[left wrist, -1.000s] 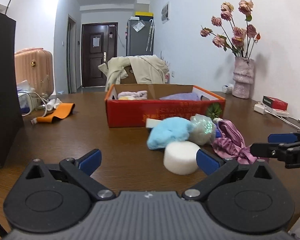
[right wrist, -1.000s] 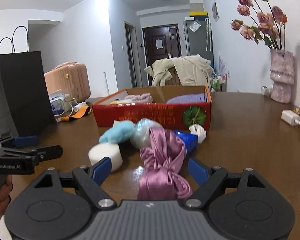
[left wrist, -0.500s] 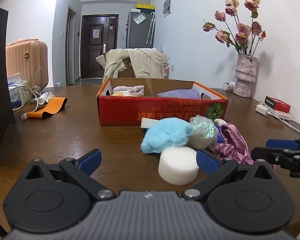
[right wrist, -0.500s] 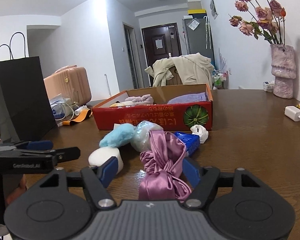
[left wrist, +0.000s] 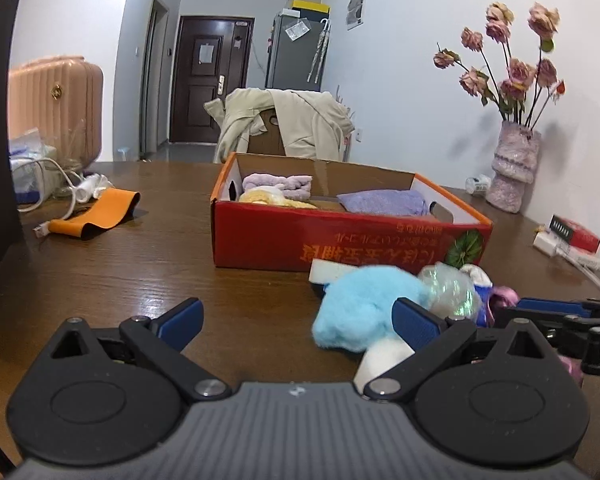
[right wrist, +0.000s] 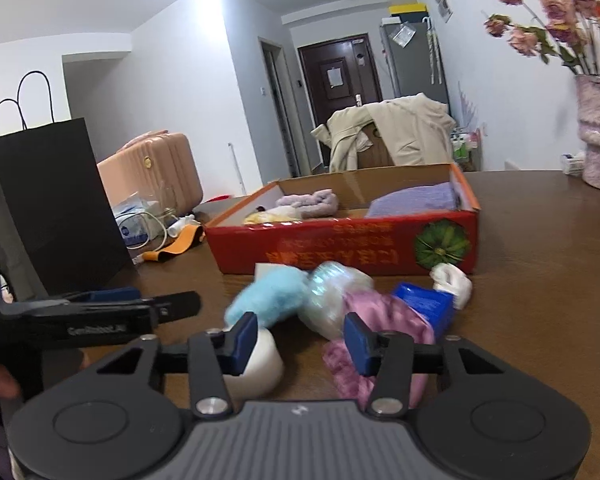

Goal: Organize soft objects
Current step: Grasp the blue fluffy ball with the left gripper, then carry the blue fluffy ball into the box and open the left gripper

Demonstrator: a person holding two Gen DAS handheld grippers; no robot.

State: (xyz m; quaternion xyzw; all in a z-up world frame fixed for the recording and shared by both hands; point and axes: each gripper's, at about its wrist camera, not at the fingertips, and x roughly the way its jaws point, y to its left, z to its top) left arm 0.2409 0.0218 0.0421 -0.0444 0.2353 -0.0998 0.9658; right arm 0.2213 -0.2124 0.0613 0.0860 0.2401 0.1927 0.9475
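A pile of soft things lies in front of the red cardboard box [left wrist: 340, 244] [right wrist: 340, 248]: a blue fluffy piece [left wrist: 360, 304] [right wrist: 268, 296], a white foam cylinder [left wrist: 384, 354] [right wrist: 260, 364], an iridescent pouch [left wrist: 452, 288] [right wrist: 332, 292] and a pink satin scrunchie [left wrist: 504, 296] [right wrist: 396, 312]. My left gripper [left wrist: 300, 320] stands open over bare table, left of the pile. My right gripper [right wrist: 300, 338] is closing just short of the pile. The scrunchie lies behind its right finger and the cylinder behind its left, and no pad presses on anything. Each gripper shows in the other's view: right [left wrist: 512, 314], left [right wrist: 168, 300].
The box holds folded lilac and yellow cloths. A blue packet [right wrist: 420, 304] and a small white thing [right wrist: 452, 280] lie by the pile. A black paper bag [right wrist: 52, 200], an orange strap [left wrist: 96, 216] and cables stand left. A vase of flowers [left wrist: 512, 172] stands at the right wall.
My right gripper's jaws have narrowed and it has shifted left, so the scrunchie now sits by its right finger. The left gripper has moved left, away from the white cylinder.
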